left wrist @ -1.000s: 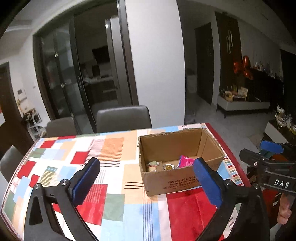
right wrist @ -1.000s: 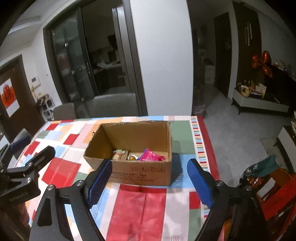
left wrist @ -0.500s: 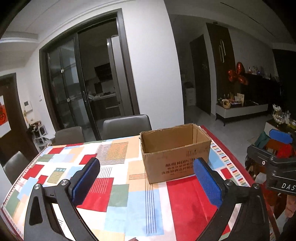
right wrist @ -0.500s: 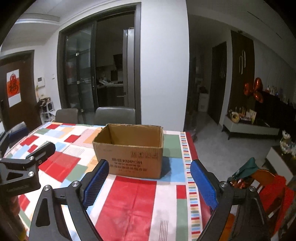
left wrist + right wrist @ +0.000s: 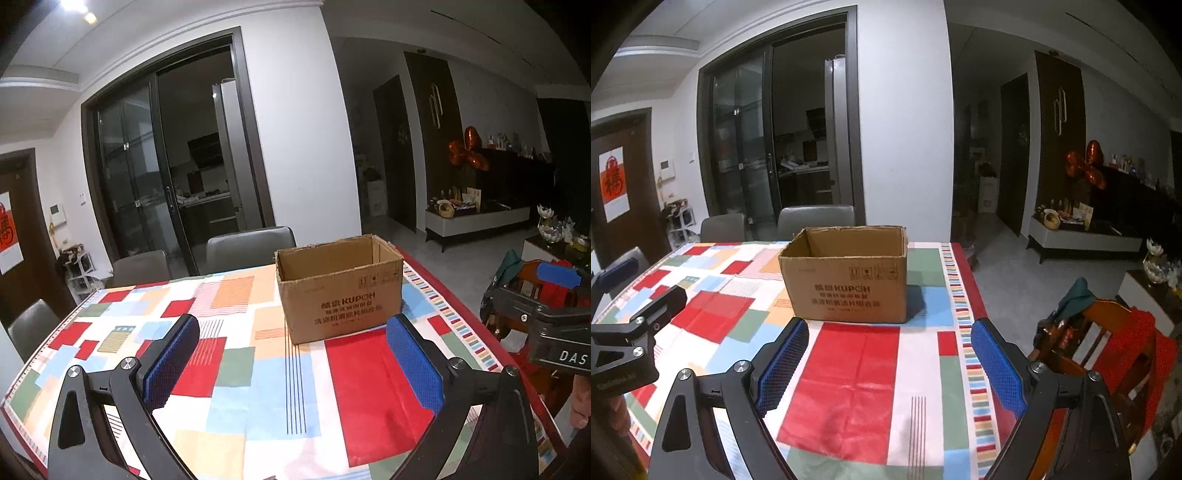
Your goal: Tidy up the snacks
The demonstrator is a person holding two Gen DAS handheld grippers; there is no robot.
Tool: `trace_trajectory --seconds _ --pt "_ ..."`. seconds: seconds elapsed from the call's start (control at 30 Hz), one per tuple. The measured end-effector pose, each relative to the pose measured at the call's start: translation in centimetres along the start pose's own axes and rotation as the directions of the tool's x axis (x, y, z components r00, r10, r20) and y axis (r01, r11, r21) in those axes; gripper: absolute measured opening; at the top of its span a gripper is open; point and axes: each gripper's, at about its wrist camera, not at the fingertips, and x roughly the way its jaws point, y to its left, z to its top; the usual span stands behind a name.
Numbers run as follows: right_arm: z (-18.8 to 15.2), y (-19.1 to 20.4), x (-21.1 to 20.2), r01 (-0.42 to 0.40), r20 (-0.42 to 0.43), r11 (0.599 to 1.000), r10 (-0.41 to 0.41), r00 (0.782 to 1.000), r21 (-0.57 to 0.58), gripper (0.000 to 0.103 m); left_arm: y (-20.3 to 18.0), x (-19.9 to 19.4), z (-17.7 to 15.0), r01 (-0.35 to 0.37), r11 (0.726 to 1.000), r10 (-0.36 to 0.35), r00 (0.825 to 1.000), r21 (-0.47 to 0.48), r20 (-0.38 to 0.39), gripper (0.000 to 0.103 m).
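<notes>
An open-topped brown cardboard box (image 5: 340, 295) (image 5: 846, 284) stands on the patchwork tablecloth (image 5: 240, 369) toward the table's far right. From this low angle its inside is hidden, and no snacks show. My left gripper (image 5: 292, 326) hovers over the near part of the table, open and empty, with the box a short way beyond its blue pads (image 5: 171, 360). My right gripper (image 5: 889, 328) is also open and empty and faces the box's printed front. Each gripper shows at the edge of the other's view, the right gripper (image 5: 554, 295) and the left gripper (image 5: 631, 295).
Grey chairs (image 5: 251, 243) (image 5: 816, 219) stand along the table's far side, with another at the left end (image 5: 29, 328). A wooden chair draped in red cloth (image 5: 1108, 350) stands off the right edge. Glass sliding doors and a white wall rise behind.
Both grippers have drawn back from the box and sunk lower. The views looked down into the box at snacks before; now they see only its outer front.
</notes>
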Motion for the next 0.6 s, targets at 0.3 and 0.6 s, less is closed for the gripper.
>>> trace_trajectory --seconds 0.3,0.6 --pt "-1.4 0.3 -0.9 -0.009 -0.003 1.000 0.009 1.000 -0.009 0.090 0.0 -0.4 -1.7 0.008 1.000 -0.008 1.000 -0.017 -0.018 0.103" --pt "-1.5 0.6 -1.2 -0.024 0.006 1.000 0.024 1.000 -0.014 0.090 0.3 -0.9 -2.1 0.014 0.999 -0.015 1.000 -0.037 -0.013 0.103"
